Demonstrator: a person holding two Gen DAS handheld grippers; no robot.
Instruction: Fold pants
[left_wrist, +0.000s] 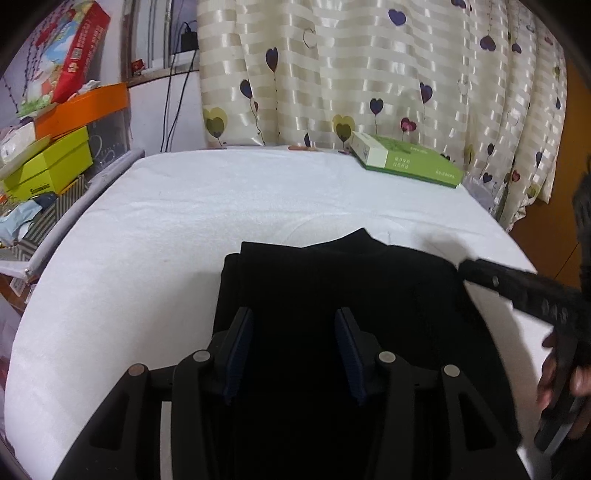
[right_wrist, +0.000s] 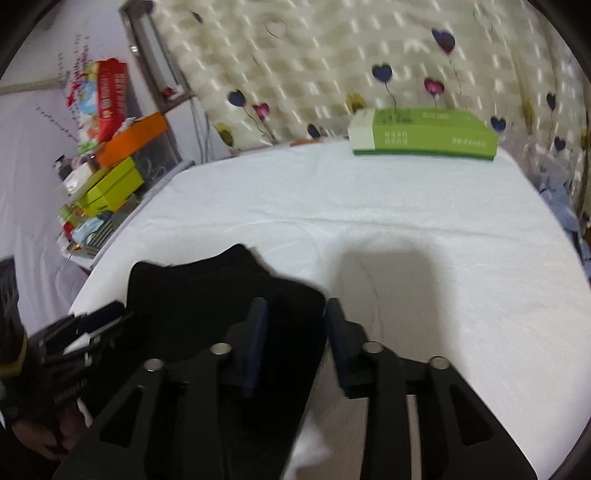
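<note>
Now, step: black pants (left_wrist: 332, 288) lay folded compactly on the near white table (left_wrist: 184, 206).
Left gripper (left_wrist: 293, 354): jaws apart, empty.
Right gripper (right_wrist: 295, 339): jaws apart, empty.
Next: probably smoothing or a last fold.

I am working in a lived-in room of a home, most likely a bedroom. In front of me is a wide surface covered with a white terry-textured cloth (left_wrist: 229, 206). Behind it hangs a cream satin-striped curtain printed with purple, pink and yellow hearts (left_wrist: 369, 74). A flat green and white cardboard box (left_wrist: 406, 160) lies at the far edge of the cloth. To my left, household boxes are stacked untidily: a red picture-printed carton (left_wrist: 70, 51), an orange box (left_wrist: 83, 109) and a lime-green shoebox (left_wrist: 51, 162). Black cables (left_wrist: 177, 92) hang down the wall beside the curtain.
</note>
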